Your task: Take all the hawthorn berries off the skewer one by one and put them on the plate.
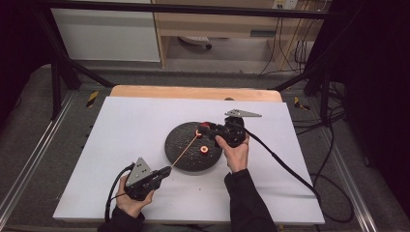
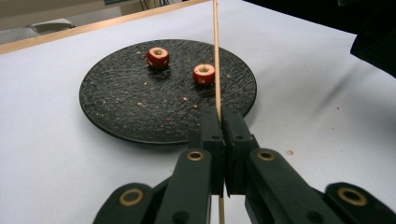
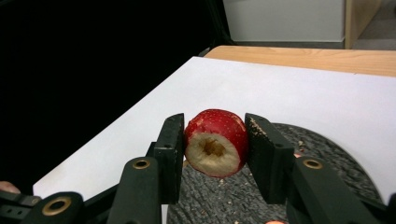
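Fruit first: my right gripper (image 3: 214, 151) is clamped on a cored red hawthorn (image 3: 215, 141), centre frame, over the dark plate (image 3: 345, 161); soft, so I squeeze its flanks lightly. My left gripper (image 2: 220, 114) pinches the brittle skewer (image 2: 216, 51) low.

Open white table surface (image 1: 125, 130) surrounds the round black textured plate (image 1: 181, 150) on its left, near and far sides. A thin wooden skewer (image 1: 186, 145) slants across the plate's left half, with two cored red fruit pieces (image 1: 204, 149) beside it.
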{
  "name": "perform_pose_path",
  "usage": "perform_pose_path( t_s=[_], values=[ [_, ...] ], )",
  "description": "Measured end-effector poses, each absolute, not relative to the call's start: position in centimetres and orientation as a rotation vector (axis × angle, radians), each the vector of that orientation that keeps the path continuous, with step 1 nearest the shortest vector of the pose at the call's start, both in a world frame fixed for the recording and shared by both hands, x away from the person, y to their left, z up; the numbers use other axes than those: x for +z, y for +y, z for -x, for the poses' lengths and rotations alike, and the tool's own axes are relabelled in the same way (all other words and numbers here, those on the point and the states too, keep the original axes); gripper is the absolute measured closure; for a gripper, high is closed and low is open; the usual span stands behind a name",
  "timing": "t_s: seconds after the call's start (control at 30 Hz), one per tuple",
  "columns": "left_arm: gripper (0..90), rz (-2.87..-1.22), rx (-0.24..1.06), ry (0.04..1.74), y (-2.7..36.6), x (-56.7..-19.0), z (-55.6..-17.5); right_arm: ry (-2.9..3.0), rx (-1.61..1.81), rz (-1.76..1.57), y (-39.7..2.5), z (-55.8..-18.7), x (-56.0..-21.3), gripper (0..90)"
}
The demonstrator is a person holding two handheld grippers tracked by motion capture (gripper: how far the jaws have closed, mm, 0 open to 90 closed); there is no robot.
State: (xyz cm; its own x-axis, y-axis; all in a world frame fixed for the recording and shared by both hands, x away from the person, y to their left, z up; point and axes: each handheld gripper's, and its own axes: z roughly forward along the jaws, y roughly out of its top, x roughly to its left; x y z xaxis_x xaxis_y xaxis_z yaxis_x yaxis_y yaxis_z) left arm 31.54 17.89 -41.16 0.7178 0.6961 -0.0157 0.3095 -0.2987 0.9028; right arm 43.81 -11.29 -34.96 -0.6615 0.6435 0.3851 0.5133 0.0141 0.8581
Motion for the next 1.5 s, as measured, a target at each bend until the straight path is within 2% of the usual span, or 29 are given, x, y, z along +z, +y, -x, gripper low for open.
perform_pose_path(
  t_s=[0.53, 1.5],
  values=[
    [88.5, -1.89, 0.471, 0.785, 18.0, -41.2, -31.6, 2.093, 1.649, -1.282, -12.9, -45.3, -34.3, 60.1],
    [88.5, -1.894, 0.471, 0.787, 18.0, -41.3, -31.6, 2.236, 1.385, -1.409, -10.4, -47.4, -43.8, 59.8]
  ],
)
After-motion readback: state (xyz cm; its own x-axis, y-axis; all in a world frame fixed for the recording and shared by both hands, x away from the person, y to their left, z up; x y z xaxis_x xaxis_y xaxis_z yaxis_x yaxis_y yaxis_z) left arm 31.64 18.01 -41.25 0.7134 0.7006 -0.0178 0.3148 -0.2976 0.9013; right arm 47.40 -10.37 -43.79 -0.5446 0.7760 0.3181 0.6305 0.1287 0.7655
